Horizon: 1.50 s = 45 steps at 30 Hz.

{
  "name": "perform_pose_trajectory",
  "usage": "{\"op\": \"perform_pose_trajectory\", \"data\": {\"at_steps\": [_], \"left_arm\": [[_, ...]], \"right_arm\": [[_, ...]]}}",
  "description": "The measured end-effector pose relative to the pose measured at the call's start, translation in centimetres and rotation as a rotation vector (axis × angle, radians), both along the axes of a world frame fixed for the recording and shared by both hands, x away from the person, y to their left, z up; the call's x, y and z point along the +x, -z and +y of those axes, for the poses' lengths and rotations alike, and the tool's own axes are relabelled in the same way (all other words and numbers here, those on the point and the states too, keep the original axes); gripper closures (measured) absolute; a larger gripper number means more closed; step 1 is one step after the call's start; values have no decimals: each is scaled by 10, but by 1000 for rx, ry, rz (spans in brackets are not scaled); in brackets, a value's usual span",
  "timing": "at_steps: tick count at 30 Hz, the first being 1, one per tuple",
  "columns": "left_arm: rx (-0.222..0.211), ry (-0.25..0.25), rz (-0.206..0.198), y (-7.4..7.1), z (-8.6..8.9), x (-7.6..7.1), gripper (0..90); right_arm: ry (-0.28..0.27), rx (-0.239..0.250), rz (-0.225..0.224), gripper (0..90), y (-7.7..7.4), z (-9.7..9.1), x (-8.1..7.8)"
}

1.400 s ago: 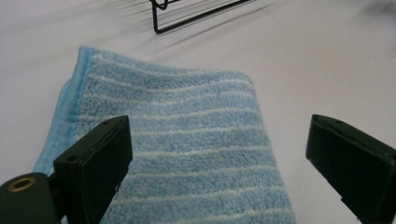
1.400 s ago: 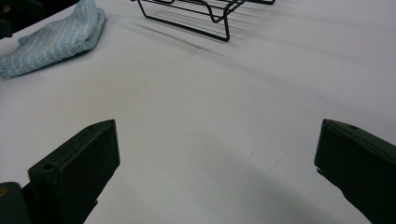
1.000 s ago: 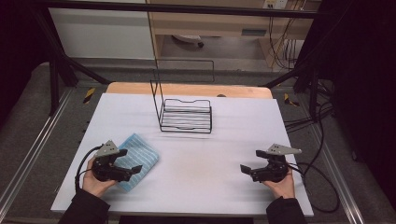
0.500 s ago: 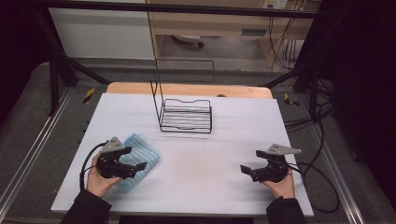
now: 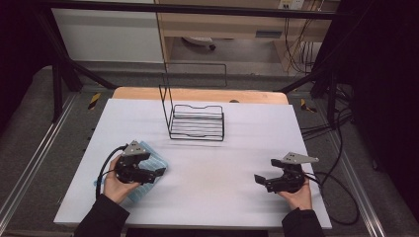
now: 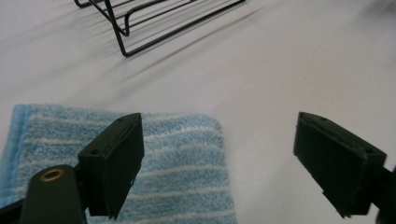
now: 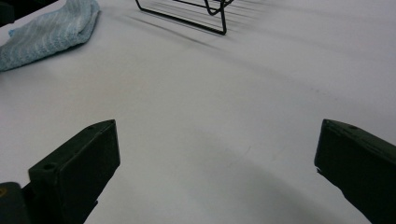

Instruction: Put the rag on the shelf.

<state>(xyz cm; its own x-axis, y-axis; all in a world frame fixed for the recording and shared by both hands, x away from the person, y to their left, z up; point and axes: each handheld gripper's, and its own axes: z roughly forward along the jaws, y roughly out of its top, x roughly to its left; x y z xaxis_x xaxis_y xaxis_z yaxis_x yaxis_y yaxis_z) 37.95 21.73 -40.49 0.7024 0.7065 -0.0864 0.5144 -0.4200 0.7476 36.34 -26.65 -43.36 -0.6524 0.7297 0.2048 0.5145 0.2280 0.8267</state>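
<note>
The left gripper [image 5: 157, 173] is poised over a folded blue striped towel [image 5: 154, 160] that lies flat near the front left corner of the white worktop [image 5: 232, 163], and the step in hand looks like the approach to a pick-up of that towel. Its jaws stand wide but have just been closing a little; nothing is pinched between them, the cloth merely lying under one jaw with the other over bare worktop. The next move, as I judge it, calls for the gripper to sink onto the towel's near corner so that both pads straddle a fold of cloth before they close, since terry this flat gives little edge to catch. The right gripper [image 5: 261, 179] rests in the person's hand near the front right corner, jaws fully apart and empty, well apart from the towel. A black wire rack [image 5: 196, 122] stands toward the back edge at the middle, empty. The high view gives the whole layout, both hands and the rack's tall wire handle. The left gripper view shows the towel [image 6: 182, 168] close up, with its pale stripes, its rounded corner and its edge between the two jaws. The right gripper view shows the towel [image 7: 51, 28] from the side as a slightly humped, doubled cloth.
</note>
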Motion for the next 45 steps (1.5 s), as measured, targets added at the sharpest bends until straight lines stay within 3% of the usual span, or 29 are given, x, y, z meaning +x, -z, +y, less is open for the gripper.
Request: {"op": "perform_pose_trajectory", "data": {"at_steps": [3, 5, 6, 13, 20, 32, 37, 42, 45], "left_arm": [[10, 1, 21, 6, -2, 1, 237], [26, 2, 33, 9, -2, 0, 328], [34, 6, 39, 11, -1, 0, 328], [79, 1, 74, 19, 2, -8, 547], [148, -22, 75, 28, -5, -9, 614], [177, -68, 72, 31, -10, -9, 716], [210, -85, 67, 30, -14, -9, 776], [197, -94, 77, 29, -13, -8, 839], [161, -101, 87, 27, -9, -7, 846]], "right_arm": [[-1, -3, 1, 8, 0, 0, 0], [-6, -11, 0, 8, 1, 1, 1], [-6, -11, 0, 8, 1, 1, 1], [-6, -13, 0, 9, 1, 1, 1], [-4, -16, 1, 9, 1, 1, 1], [-1, -18, 4, 10, 2, 2, 1], [-2, -20, 5, 10, 2, 2, 1], [-1, -20, 6, 11, 2, 2, 1], [-1, -20, 8, 10, 2, 2, 1]]}}
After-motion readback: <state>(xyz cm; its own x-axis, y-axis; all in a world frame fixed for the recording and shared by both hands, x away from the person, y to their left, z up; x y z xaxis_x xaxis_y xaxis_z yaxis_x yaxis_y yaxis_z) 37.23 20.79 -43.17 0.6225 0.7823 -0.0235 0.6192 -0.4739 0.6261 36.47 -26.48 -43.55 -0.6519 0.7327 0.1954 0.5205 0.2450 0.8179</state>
